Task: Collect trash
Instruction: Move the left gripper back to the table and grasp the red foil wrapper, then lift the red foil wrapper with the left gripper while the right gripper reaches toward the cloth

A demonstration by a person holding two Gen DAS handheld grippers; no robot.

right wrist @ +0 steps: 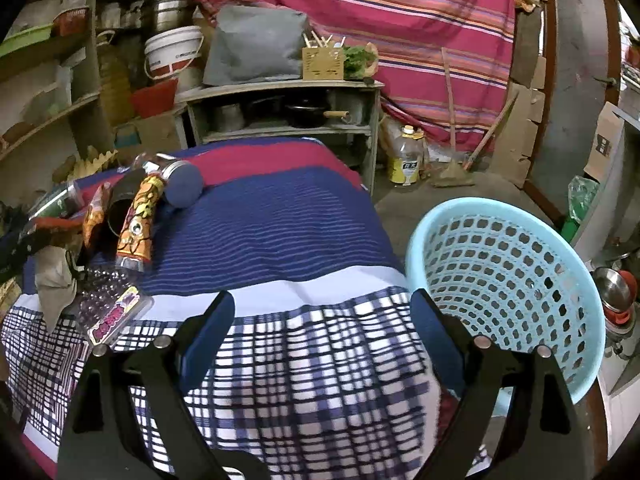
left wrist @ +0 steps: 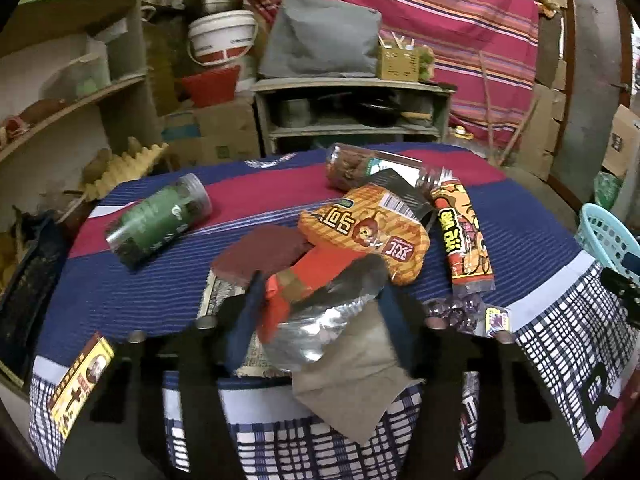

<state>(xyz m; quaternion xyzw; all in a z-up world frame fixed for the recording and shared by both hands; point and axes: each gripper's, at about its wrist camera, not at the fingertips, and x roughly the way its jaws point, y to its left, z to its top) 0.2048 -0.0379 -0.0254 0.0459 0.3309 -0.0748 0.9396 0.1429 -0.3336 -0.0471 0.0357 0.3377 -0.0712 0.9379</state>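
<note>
Evidently, a light, crinkly foil wrapper (left wrist: pixel 320 332) on the tabletop (left wrist: pixel 132 292) is bracketed by the left gripper (left wrist: pixel 320 316) fingers, best pinched mid-crumple; the right gripper (right wrist: pixel 320 316) is spread wide, empty, beside the basket (right wrist: pixel 508 280).

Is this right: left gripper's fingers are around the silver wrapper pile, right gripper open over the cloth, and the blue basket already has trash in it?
Not quite. The blue basket is empty; the right wrist view shows bare mesh inside. The rest holds: the left gripper has its fingers around the silver wrapper pile, and the right gripper is open over the cloth.
</note>
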